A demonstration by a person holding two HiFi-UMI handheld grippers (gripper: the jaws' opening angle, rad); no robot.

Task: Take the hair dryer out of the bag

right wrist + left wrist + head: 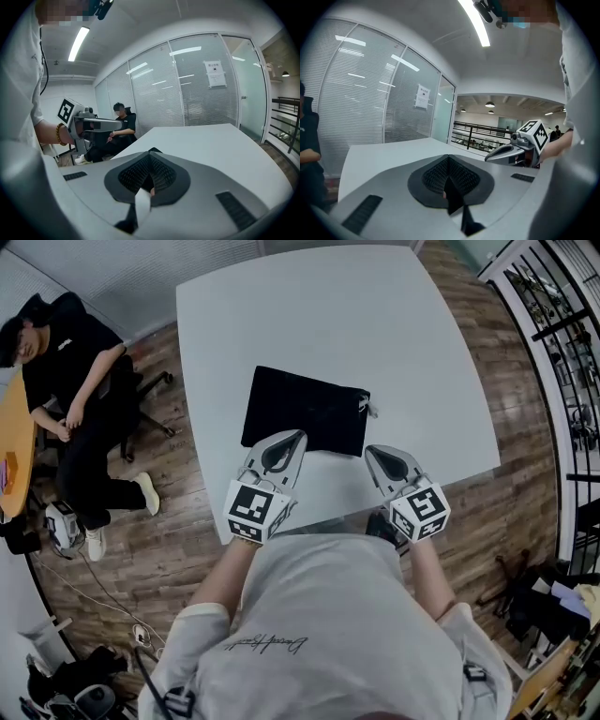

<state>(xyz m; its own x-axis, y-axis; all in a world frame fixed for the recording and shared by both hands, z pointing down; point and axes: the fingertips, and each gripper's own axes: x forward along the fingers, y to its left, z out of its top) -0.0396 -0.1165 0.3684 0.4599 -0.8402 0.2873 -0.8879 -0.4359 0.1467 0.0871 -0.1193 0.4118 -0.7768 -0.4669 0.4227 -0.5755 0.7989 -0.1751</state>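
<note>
Left gripper (449,185): jaws pressed together, nothing between them. Right gripper (149,183): the same, closed and empty. From the head view both point away from the person over the near edge of the white table (328,315). The left tip overlaps the near edge of the black bag (305,411), and the right tip sits just beside the bag's near right corner. Whether either one touches it, I cannot tell. The bag lies flat near the table's middle, with a small white tag (370,409) at its right edge, and only the head view shows it whole. The right gripper view catches just a dark sliver of it above the jaws, and the left gripper view shows only bare tabletop past its jaws. The dryer shows in no view. Each gripper view picks up the other gripper with its marker cube. The right one also shows a beaded bracelet (59,134) on the left wrist and a seated person (121,127) by the glass wall (187,89). The head view places that person left of the table.
</note>
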